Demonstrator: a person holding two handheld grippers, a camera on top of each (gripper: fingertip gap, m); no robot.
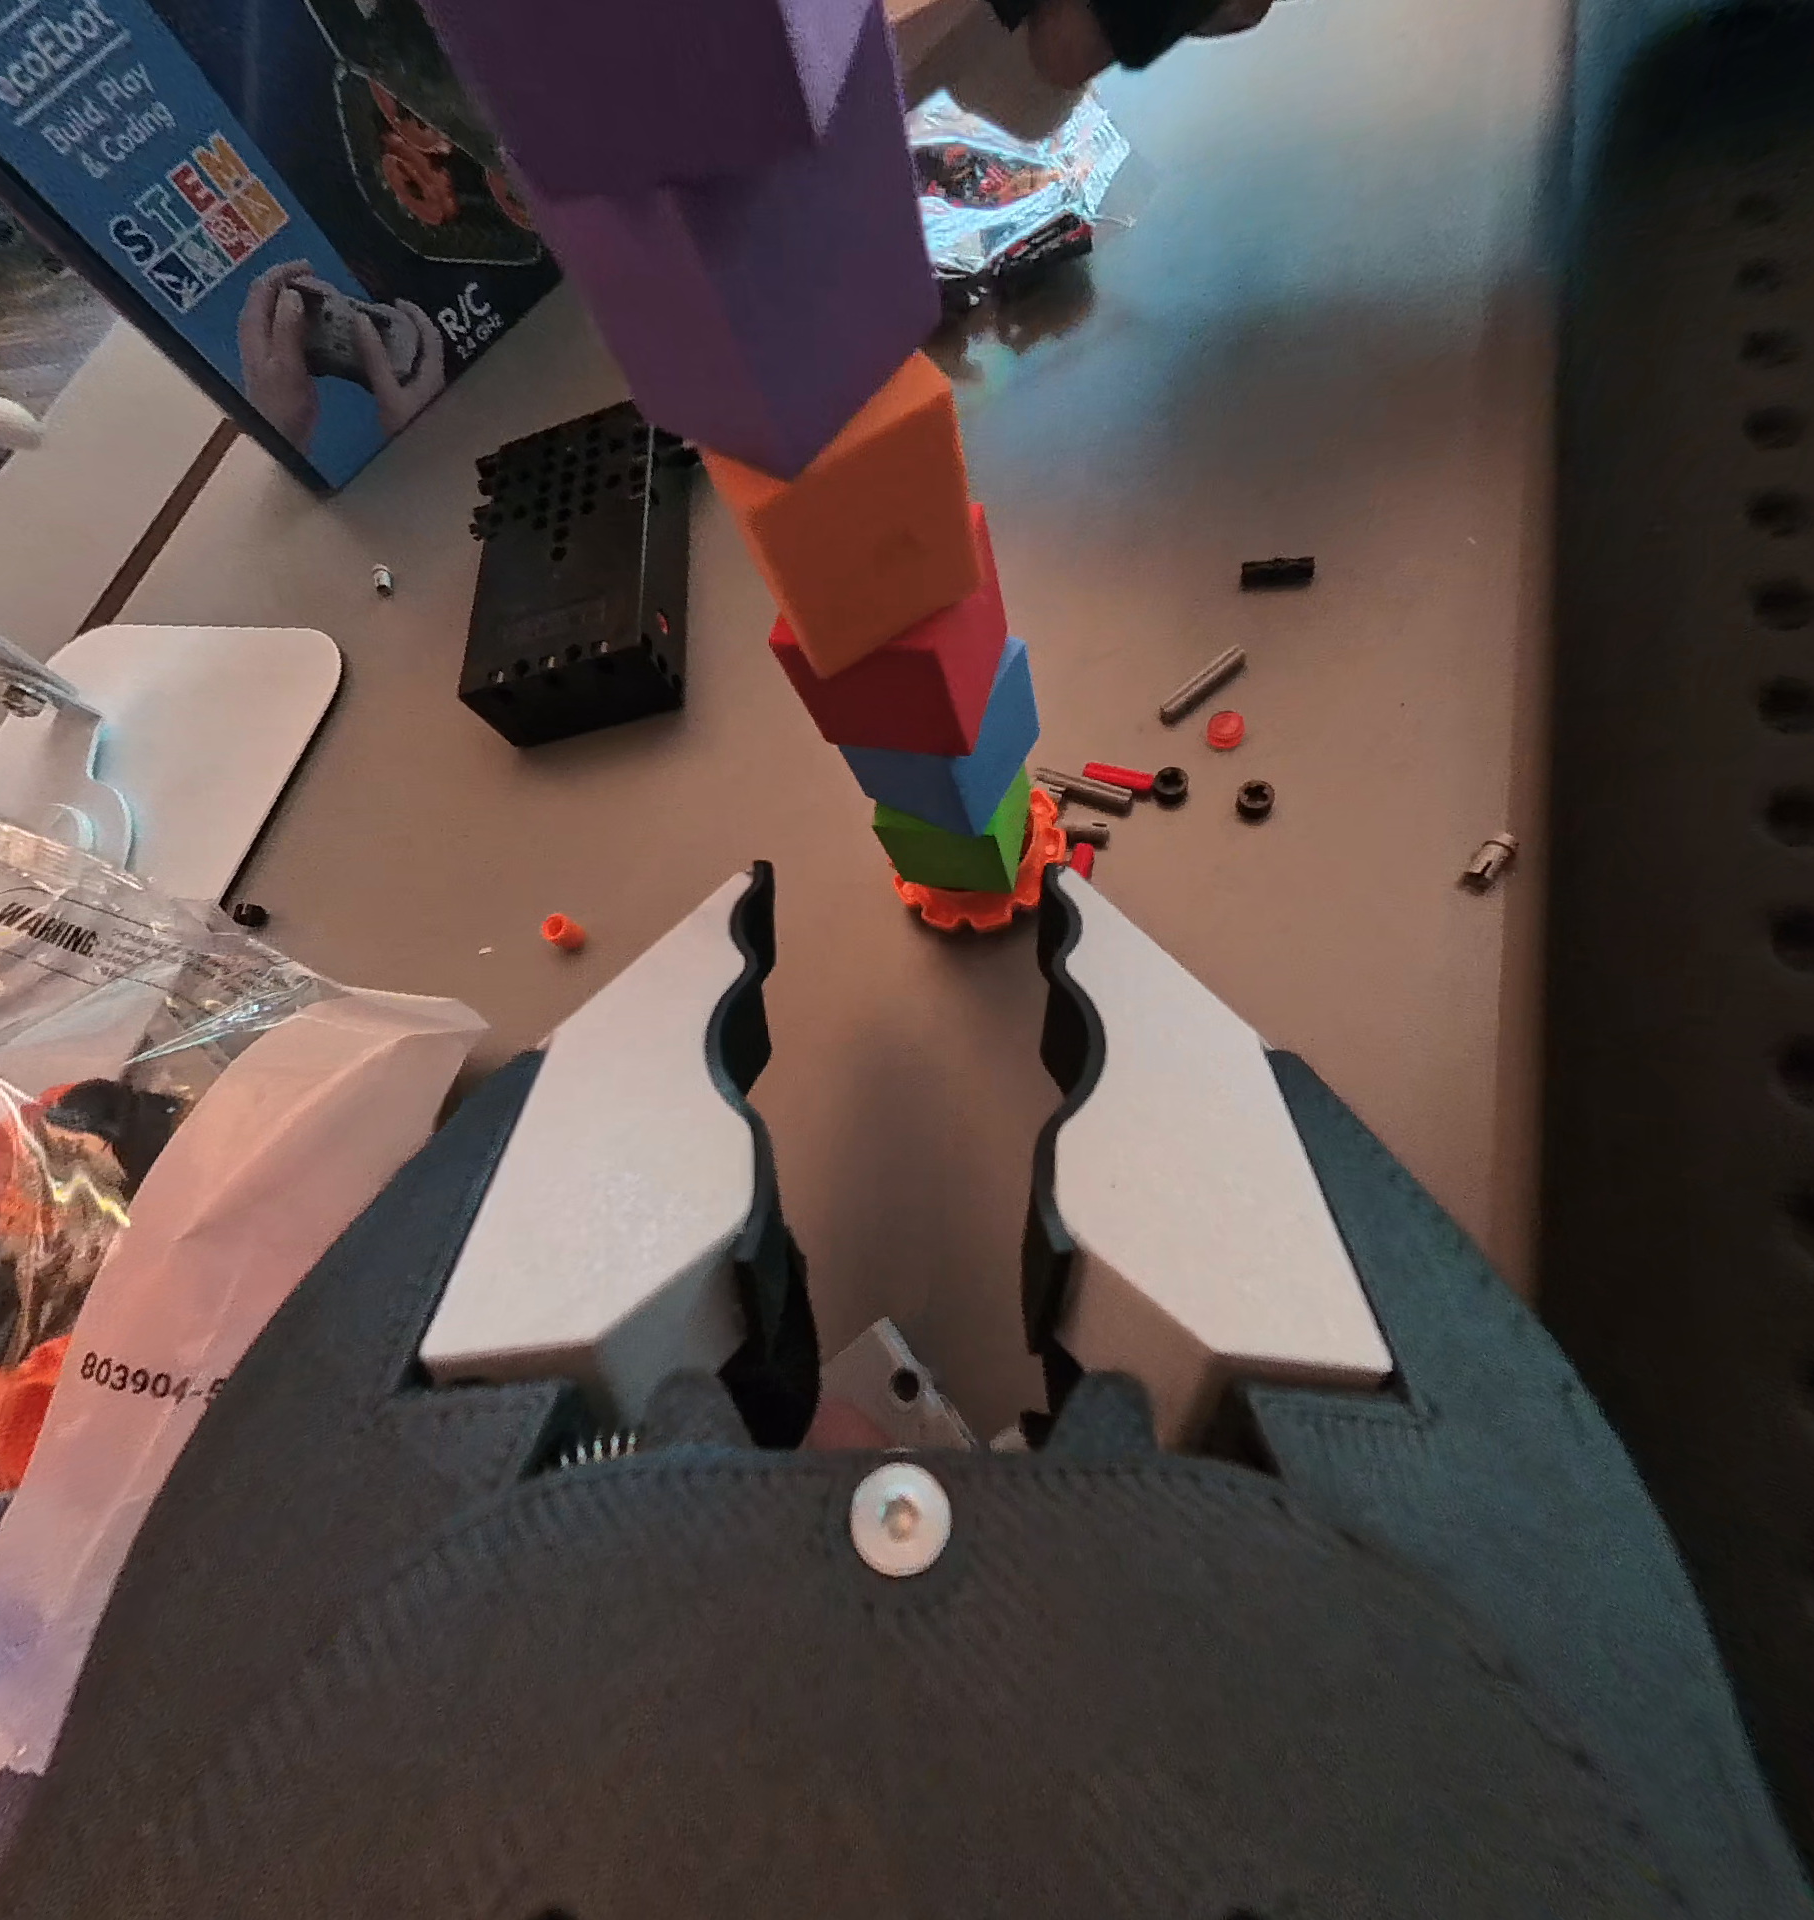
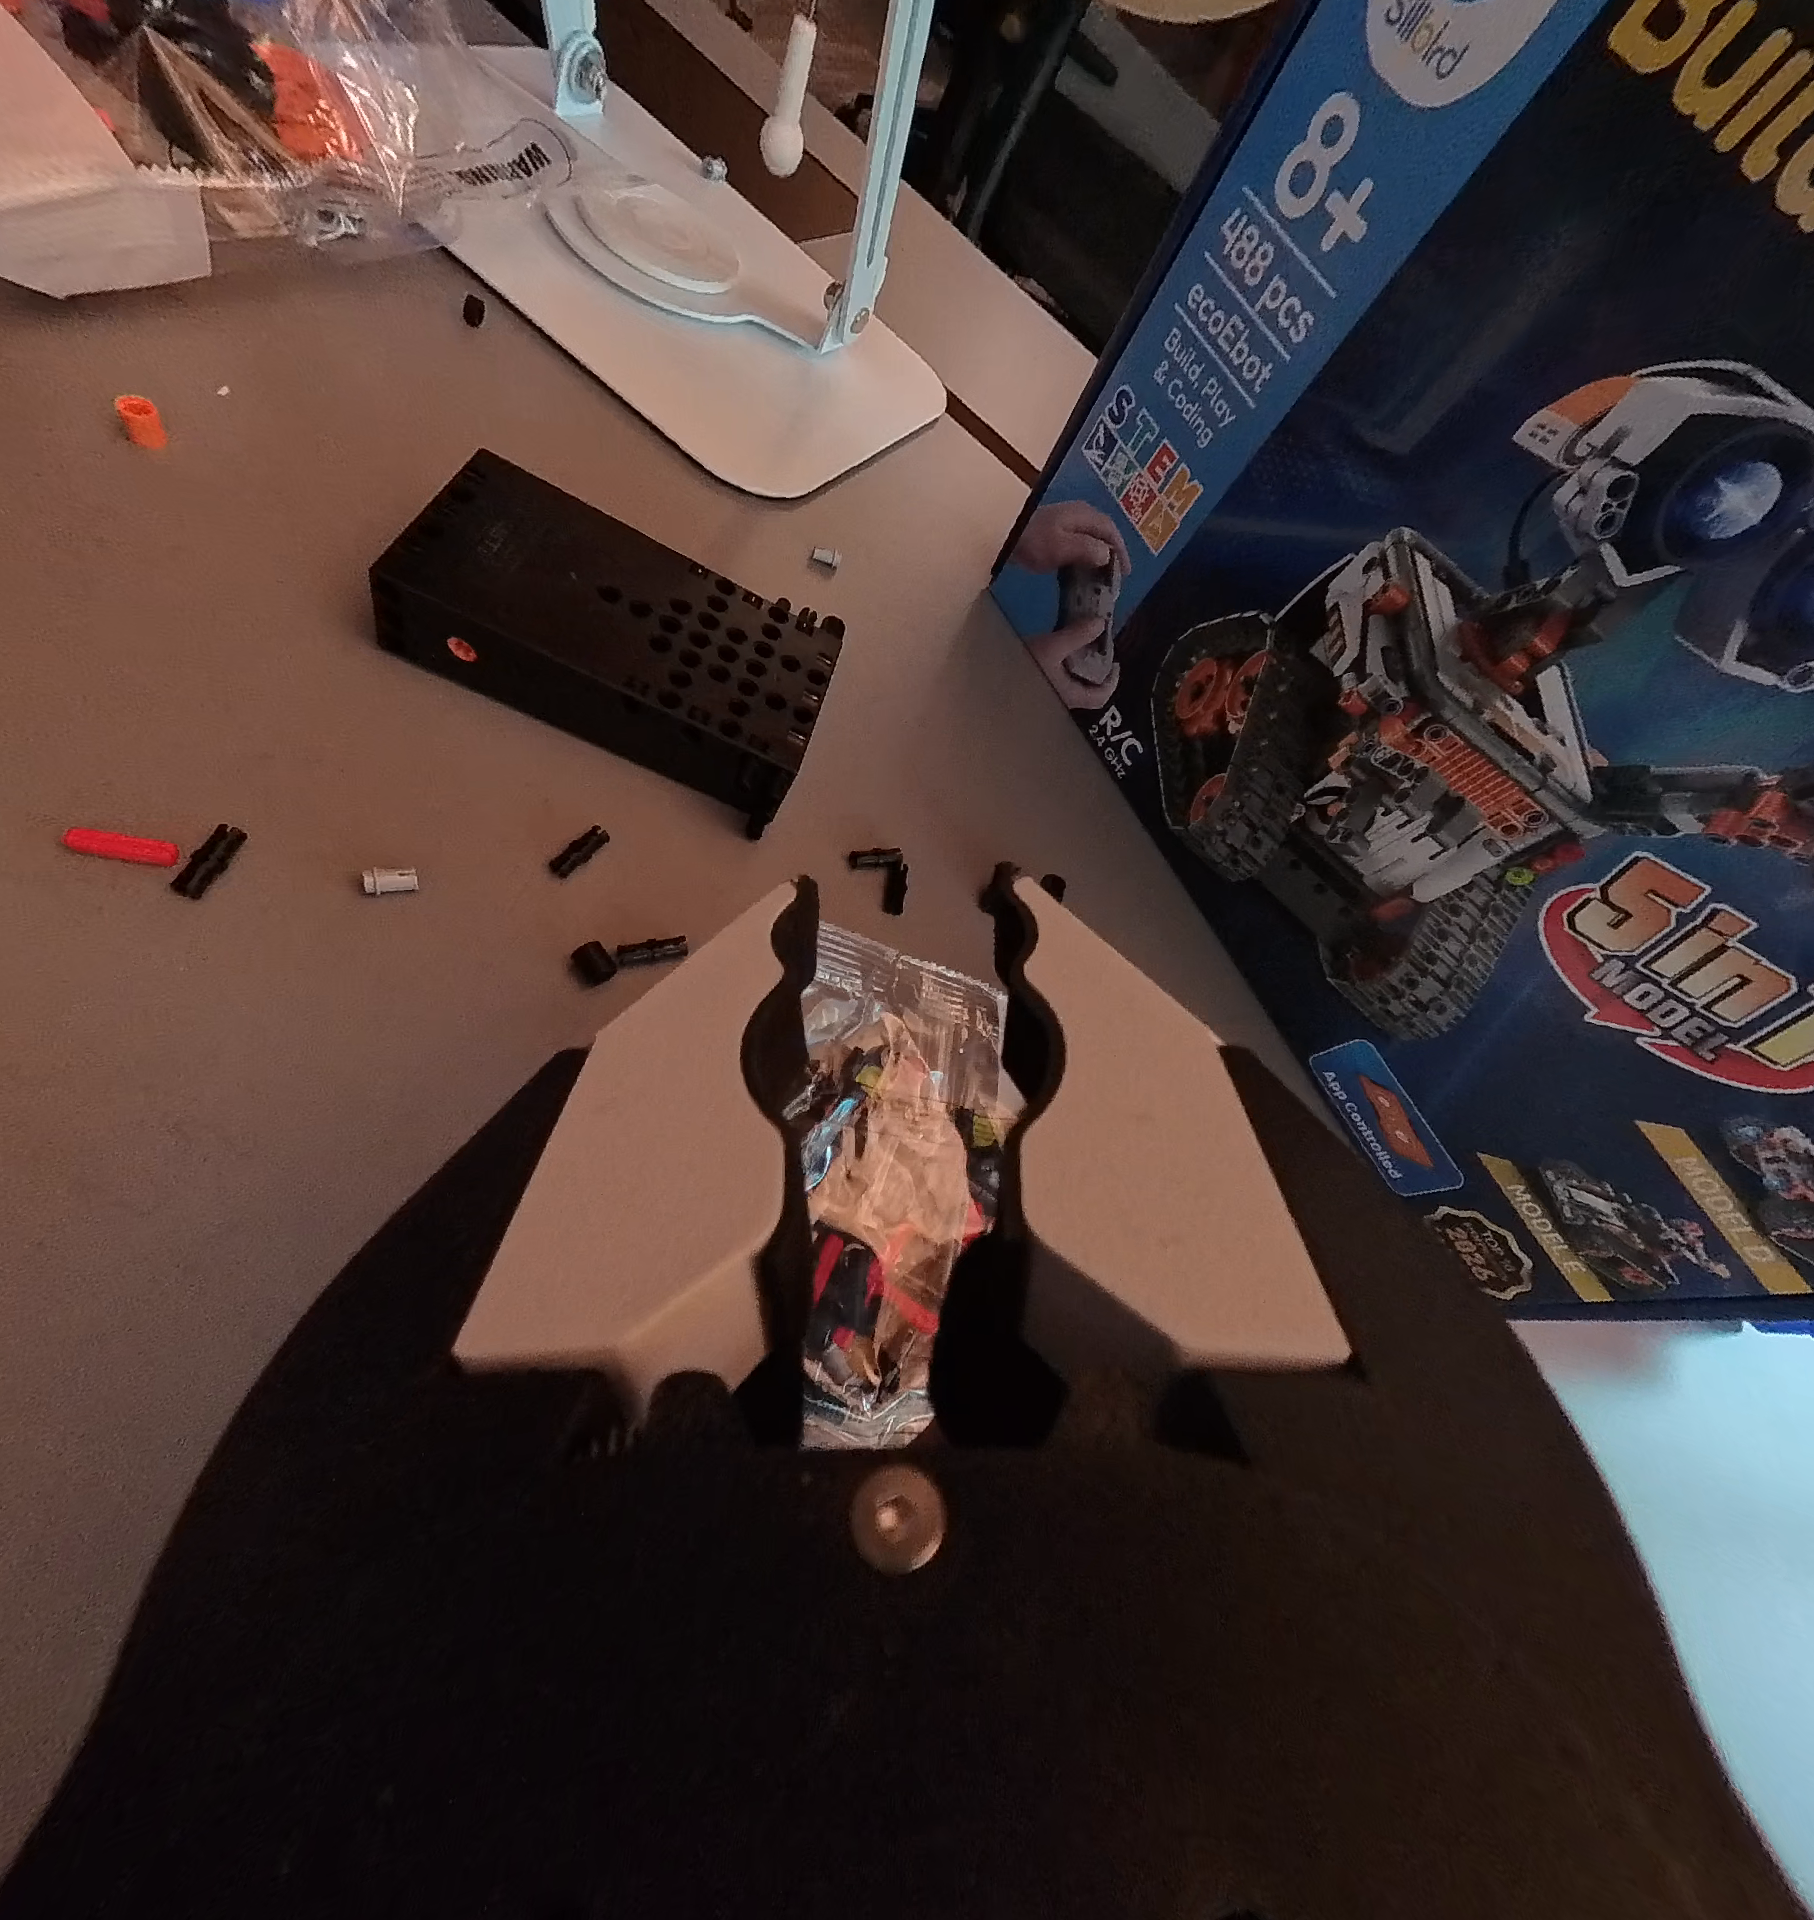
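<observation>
The left tongs (image 1: 908,883) hang wide apart above the grey surface (image 1: 882,1039) with nothing between their fingers. Just past the fingertips stands a leaning stack of blocks: a green block (image 1: 950,847) at the bottom sits on an orange gear (image 1: 944,904), then a blue block (image 1: 960,769), a red block (image 1: 903,675), an orange block (image 1: 861,530) and a tall purple block (image 1: 716,208) that runs out of view at the top. The right fingertip is just beside the gear; whether they touch cannot be told. Small pins (image 1: 1100,784) lie scattered to the right of the stack, a black perforated box (image 1: 581,613) lies to the left, and a clear bag (image 1: 134,1039) of parts is at the left edge. The right tongs (image 2: 903,883) are partly open, with a small clear packet (image 2: 887,1143) of parts lying in the gap; whether the fingers press it cannot be told. Ahead of them lie black pins (image 2: 581,850) and the same black box (image 2: 612,644), with a white stand (image 2: 737,343) beyond and a blue carton (image 2: 1505,675) standing to the right.
</observation>
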